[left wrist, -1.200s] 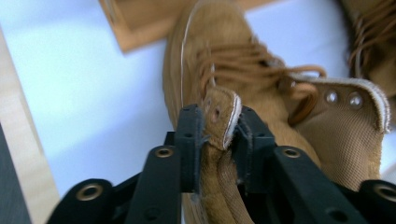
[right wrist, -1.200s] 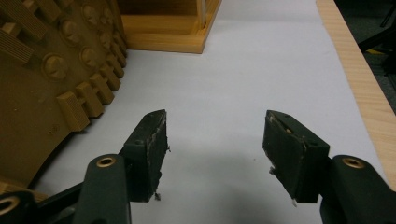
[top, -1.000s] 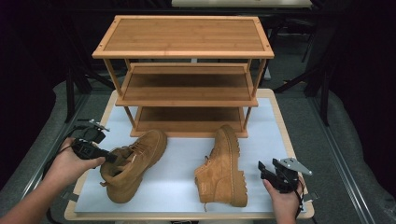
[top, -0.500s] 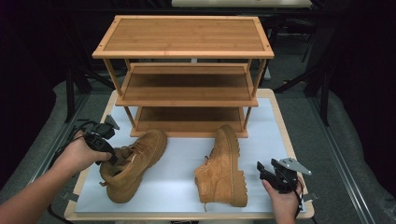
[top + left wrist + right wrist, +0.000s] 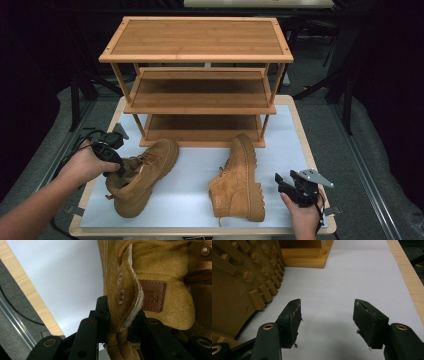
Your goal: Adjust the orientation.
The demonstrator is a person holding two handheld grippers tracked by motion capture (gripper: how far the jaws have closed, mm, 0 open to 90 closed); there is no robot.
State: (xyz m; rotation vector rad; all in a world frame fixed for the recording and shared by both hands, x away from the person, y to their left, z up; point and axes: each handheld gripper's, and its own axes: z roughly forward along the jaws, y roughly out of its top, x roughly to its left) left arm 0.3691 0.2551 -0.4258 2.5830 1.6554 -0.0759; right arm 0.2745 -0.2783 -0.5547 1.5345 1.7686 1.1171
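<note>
Behind both grippers stands a bamboo shoe rack (image 5: 197, 75) with three slatted, rectangular shelves, on a white sheet (image 5: 190, 175) over a pale wooden table (image 5: 306, 145); in front of the left gripper (image 5: 112, 162) lies the left boot (image 5: 142, 175), tan suede, soft and matt, tipped on its side, its long axis diagonal, toe toward the rack; the jaws have just been closing and now pinch its collar flap (image 5: 125, 315); just left of the right gripper (image 5: 292, 186) lies the right boot (image 5: 240, 177), on its side with its lugged, blocky sole turned toward this gripper, toe toward the rack; these jaws stand apart, holding nothing.
</note>
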